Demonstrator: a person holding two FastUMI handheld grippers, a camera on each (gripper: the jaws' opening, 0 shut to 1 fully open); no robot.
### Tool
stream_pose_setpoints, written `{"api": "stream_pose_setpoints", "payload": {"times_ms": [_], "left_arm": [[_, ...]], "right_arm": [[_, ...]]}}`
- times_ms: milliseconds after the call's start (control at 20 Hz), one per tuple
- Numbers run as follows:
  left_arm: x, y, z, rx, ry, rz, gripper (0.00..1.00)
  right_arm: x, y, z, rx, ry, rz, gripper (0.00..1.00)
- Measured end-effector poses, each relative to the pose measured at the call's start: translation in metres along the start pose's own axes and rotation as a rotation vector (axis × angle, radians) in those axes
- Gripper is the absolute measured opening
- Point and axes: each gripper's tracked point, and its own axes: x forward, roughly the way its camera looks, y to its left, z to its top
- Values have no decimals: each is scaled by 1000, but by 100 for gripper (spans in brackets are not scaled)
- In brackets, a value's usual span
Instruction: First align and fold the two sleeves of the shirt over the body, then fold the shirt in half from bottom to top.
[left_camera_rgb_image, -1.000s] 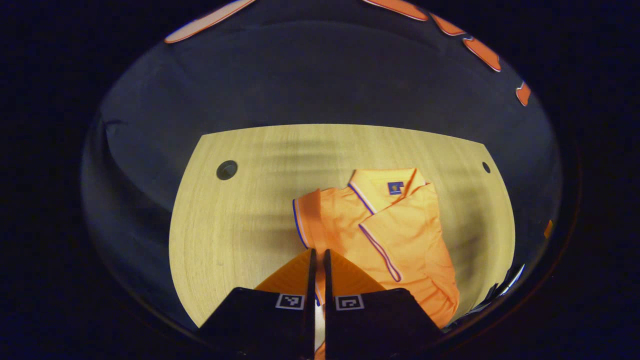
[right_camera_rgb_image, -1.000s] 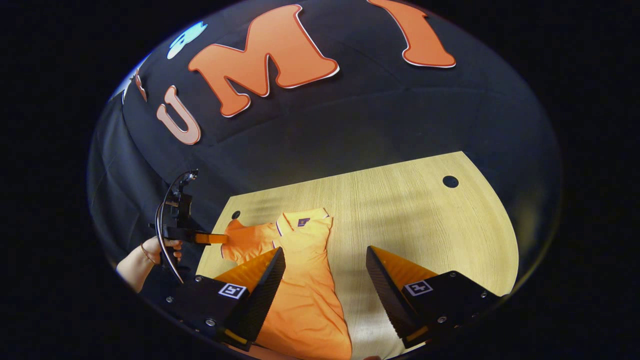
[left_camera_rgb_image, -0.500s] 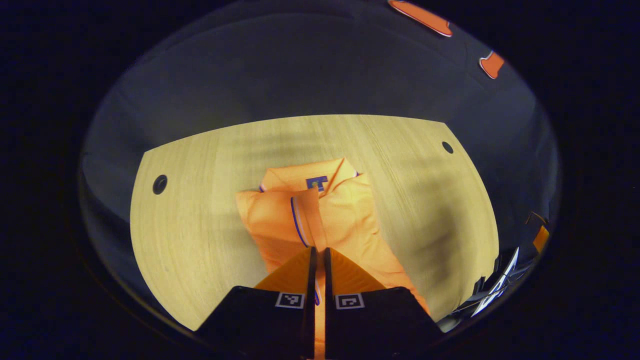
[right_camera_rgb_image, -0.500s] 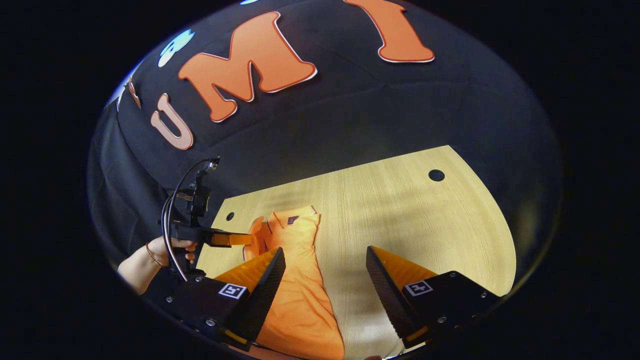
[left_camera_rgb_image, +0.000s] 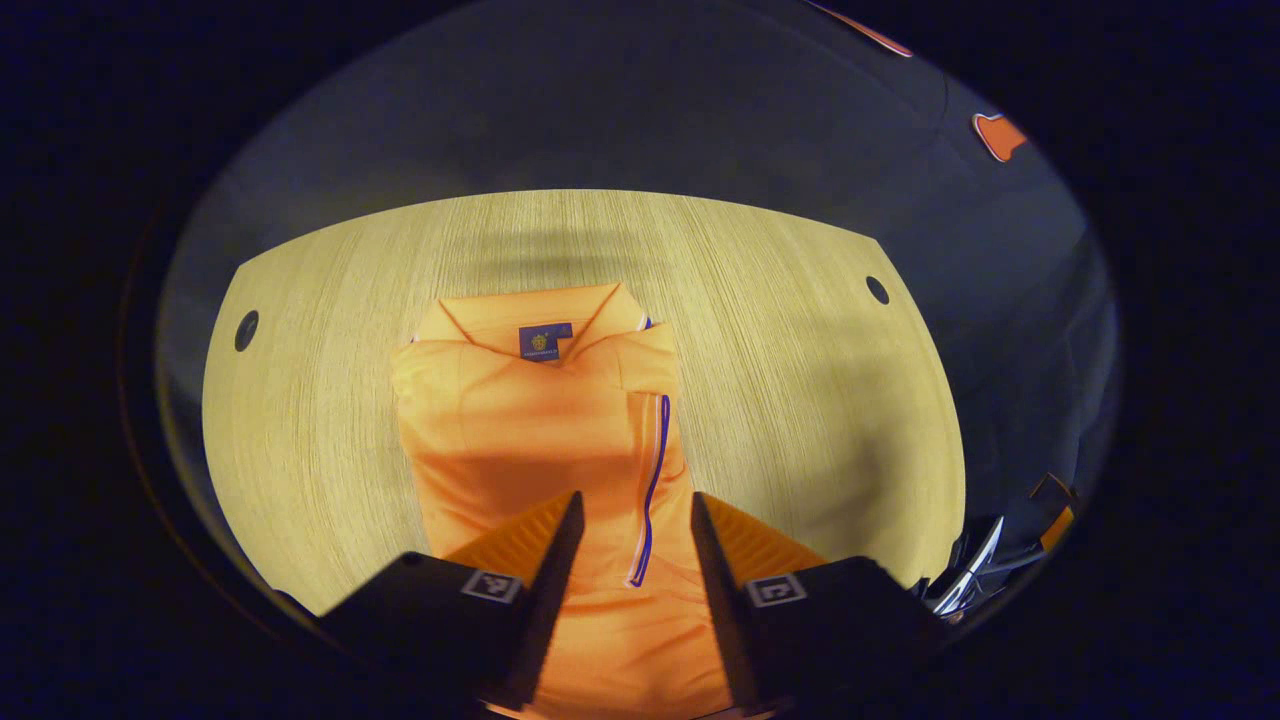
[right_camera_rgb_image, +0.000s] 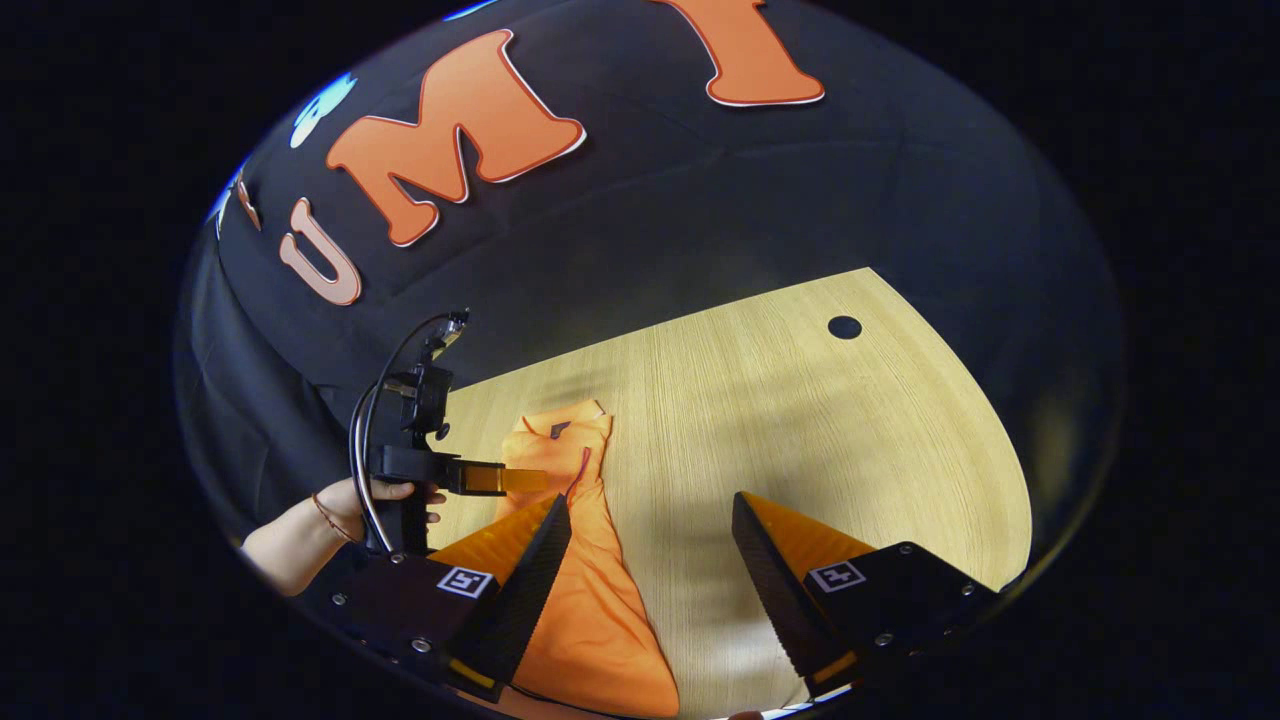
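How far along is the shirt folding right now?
Both sleeves look folded over the orange polo shirt, the striped cuff lying on its body. The left hand-held gripper is open above it, the right hand-held gripper open too. The bottom-to-top fold remains.

My two handheld tools, black-bodied with wedge-shaped fingers.

On my left tool (left_camera_rgb_image: 628, 560), each black finger block carries a small square black-and-white marker, and the fingers' outer faces are ribbed. My right tool (right_camera_rgb_image: 650, 560) has the same square markers, plus small round screws along its black blocks. From the right gripper view, my left tool's body shows a black pistol-style handle, a mount on top and a thin looping cable; my hand (right_camera_rgb_image: 385, 497) wears a thin bracelet at the wrist.
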Motion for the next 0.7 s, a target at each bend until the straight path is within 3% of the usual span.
{"api": "stream_pose_setpoints", "payload": {"times_ms": [100,700], "left_arm": [[-5,3,1,-17,-14,4,100],[-108,62,-11,37,-215,121,99]], "right_arm": [[3,0,-2,0,7,-2,99],[18,64,-22,-71,54,50,99]]}}
